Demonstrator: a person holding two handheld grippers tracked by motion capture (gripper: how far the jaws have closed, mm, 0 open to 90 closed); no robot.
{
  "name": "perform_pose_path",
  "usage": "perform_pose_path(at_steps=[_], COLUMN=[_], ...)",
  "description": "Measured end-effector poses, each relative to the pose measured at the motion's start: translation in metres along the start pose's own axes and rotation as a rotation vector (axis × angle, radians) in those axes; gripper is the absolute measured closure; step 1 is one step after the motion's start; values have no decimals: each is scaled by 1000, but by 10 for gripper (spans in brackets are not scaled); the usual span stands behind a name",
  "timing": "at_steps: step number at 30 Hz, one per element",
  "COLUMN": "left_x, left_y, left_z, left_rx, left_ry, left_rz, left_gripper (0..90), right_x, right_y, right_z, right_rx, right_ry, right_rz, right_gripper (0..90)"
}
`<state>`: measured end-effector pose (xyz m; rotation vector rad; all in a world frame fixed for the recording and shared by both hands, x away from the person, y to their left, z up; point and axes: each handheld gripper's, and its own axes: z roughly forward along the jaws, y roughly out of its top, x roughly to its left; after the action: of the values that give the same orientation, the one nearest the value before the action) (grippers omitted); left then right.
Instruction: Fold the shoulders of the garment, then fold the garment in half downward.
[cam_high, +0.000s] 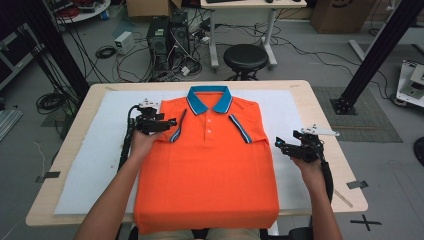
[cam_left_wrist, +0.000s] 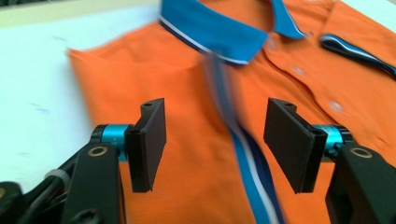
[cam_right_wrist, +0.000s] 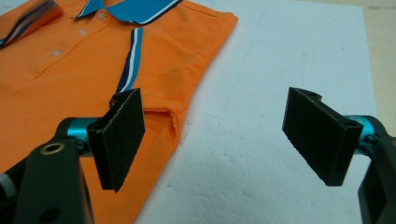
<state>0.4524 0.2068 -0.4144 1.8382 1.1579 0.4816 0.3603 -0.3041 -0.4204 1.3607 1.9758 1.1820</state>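
Polo shirt, orange with blue collar, flat and face up on a white mat over the tabletop, both sleeves folded in, hem hanging off the near edge. Soft, light, limp cloth; likely to sag and crease when lifted, so best pinched at a doubled edge or shoulder rather than mid-panel. Left tongs over the folded left sleeve, jaws apart, gripping nothing. Right tongs just off the shirt's right edge, above the mat, jaws wide, empty. No grip on the shirt yet.
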Motion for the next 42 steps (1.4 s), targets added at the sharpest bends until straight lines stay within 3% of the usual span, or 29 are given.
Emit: perform_pose_path(at_steps=[1,4,7,10,15,19,31,42], left_x=[6,14,19,22,29,32,33,29], left_y=[1,1,-1,-3,-16,-25,-23,-13], left_z=[-5,-11,-11,-11,-17,-21,-28,-34], left_rx=[-28,-46,-39,-45,-128,-158,-183,-206], left_ry=[0,12,14,-15,-74,-108,-122,-139], left_rz=[-17,-32,-35,-38,-54,-48,-43,-29], left_gripper=[379,376,326,261,254,254,254,235], right_x=[0,0,0,1,1,1,-2,0], right_y=[0,0,0,0,0,4,11,20], right_z=[0,0,1,1,4,7,17,19], right_rx=[-1,2,4,5,21,35,86,71], right_ry=[0,-1,0,1,8,13,50,51], right_rz=[0,1,-3,-4,-7,-31,-50,-62], right_gripper=[216,216,216,216,207,202,202,202])
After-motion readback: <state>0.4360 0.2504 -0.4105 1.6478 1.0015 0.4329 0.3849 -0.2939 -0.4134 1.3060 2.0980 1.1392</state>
